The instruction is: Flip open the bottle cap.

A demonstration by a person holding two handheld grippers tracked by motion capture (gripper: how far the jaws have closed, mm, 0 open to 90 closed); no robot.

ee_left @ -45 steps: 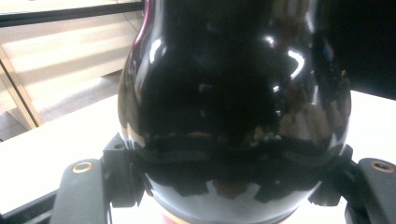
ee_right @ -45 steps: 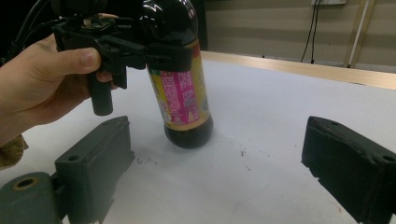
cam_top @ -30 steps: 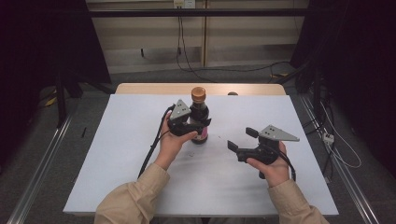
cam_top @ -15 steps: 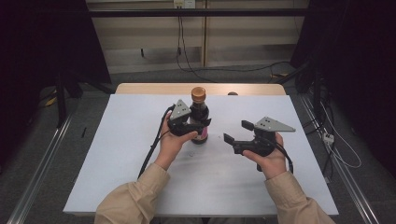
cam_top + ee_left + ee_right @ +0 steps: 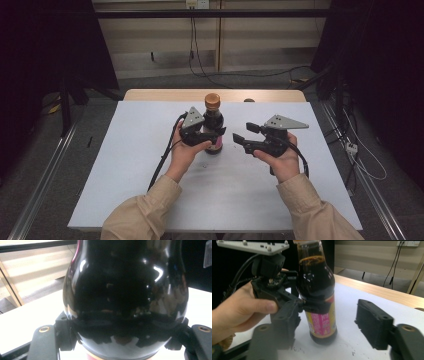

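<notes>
A dark sauce bottle (image 5: 213, 120) with a brown cap and a pink and yellow label stands upright at the middle of the white table (image 5: 125, 165). My left gripper (image 5: 214, 135) is shut on its lower body, one jaw on each side; the left gripper view has the glossy bottle (image 5: 125, 290) close up inside that gripper (image 5: 125, 337). My right gripper (image 5: 243, 132) hovers just right of the bottle, pointing at it. Its jaws have just been closing, stand apart and touch nothing. In the right gripper view the bottle (image 5: 318, 290) stands beyond that gripper (image 5: 328, 326).
A wooden strip (image 5: 165, 95) runs along the table's far edge, with a small round thing (image 5: 248, 100) on it. Dark specks (image 5: 297, 349) lie on the sheet near the bottle's base. Cables (image 5: 360, 160) and rails lie on the floor around the table.
The right gripper has moved left towards the bottle and risen a little, and its jaws stand closer together. The left gripper and the bottle have kept still.
</notes>
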